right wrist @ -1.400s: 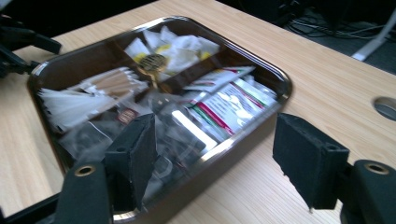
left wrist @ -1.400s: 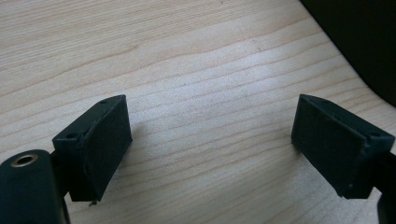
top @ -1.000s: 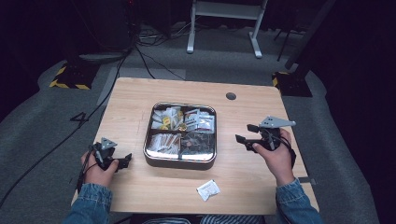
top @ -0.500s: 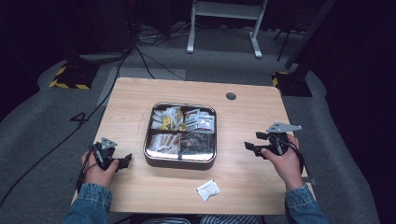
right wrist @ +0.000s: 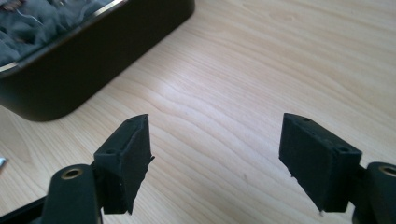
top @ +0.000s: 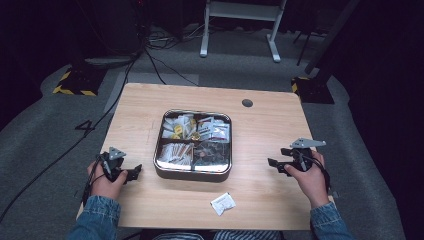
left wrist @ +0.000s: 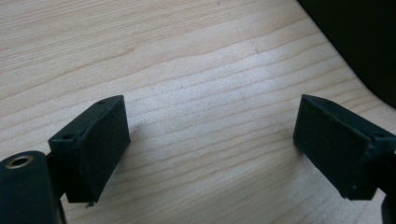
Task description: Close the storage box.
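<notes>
At table's near edge: packet (top: 223,203) lies loose, outside tin (top: 193,171), likely next pick | right gripper (top: 278,163) empty, jaws just opening, low right of tin | left gripper (top: 133,173) spread, empty, parked left

Pale wood, dark metal, black jaws

The table (top: 150,110) is light wood with fine grain; on it, the silvery-rimmed dark tray (top: 192,171) holds white, yellow and dark packets. Near the tray lies a white sachet (top: 223,203). Sleeves are blue denim.
</notes>
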